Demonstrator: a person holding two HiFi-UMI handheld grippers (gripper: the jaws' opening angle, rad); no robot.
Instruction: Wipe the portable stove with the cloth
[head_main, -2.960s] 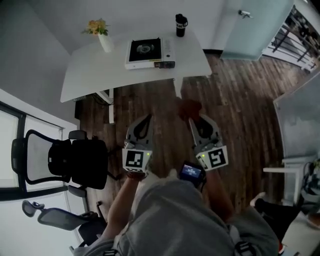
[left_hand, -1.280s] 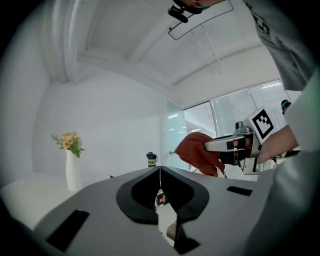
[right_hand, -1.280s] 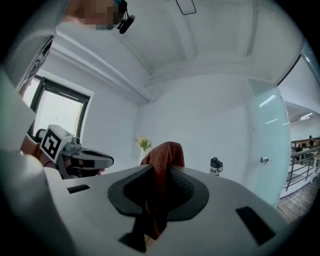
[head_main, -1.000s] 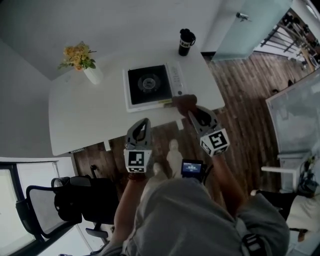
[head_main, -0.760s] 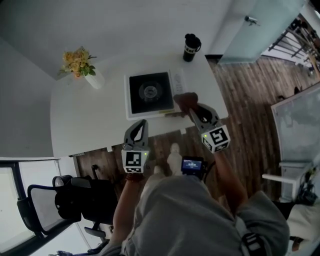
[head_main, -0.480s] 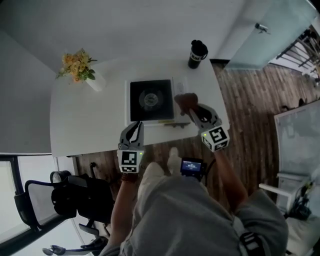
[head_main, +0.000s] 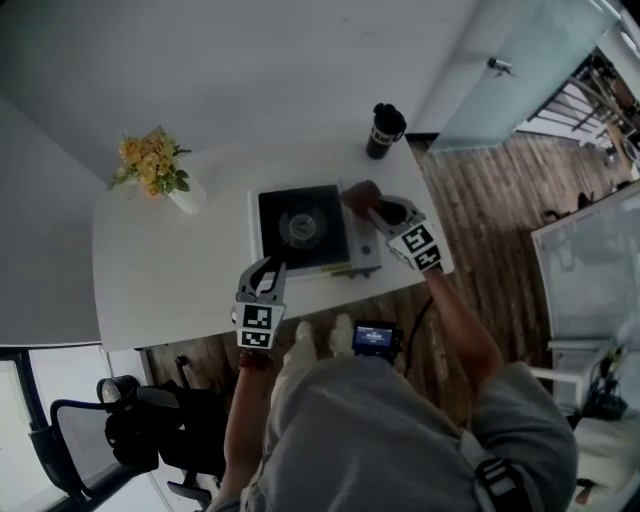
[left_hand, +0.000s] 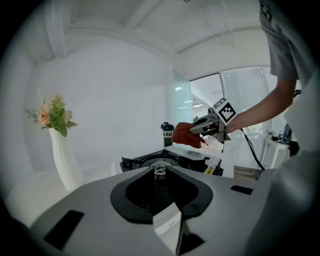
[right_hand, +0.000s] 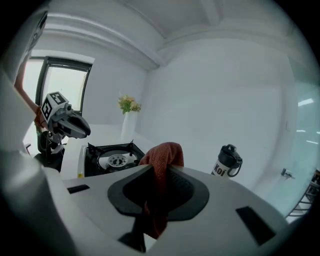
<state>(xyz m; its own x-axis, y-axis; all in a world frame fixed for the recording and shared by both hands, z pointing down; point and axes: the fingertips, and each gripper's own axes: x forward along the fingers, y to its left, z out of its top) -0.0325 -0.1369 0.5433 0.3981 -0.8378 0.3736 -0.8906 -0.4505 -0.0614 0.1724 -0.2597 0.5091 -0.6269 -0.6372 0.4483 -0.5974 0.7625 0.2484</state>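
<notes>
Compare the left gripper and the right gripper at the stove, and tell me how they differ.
The right gripper is clamped on the red cloth. The left gripper holds nothing, and its jaws are a little apart, having just been opening. The right gripper hangs over the right side of the stove, while the left gripper sits by the stove's front edge. Both point toward the stove.

Soft, even light, greyish in the head view; both gripper views curve into black corners; the window (right_hand: 70, 90) left of the portable stove (right_hand: 112, 159) glows overexposed; shadows faint.
</notes>
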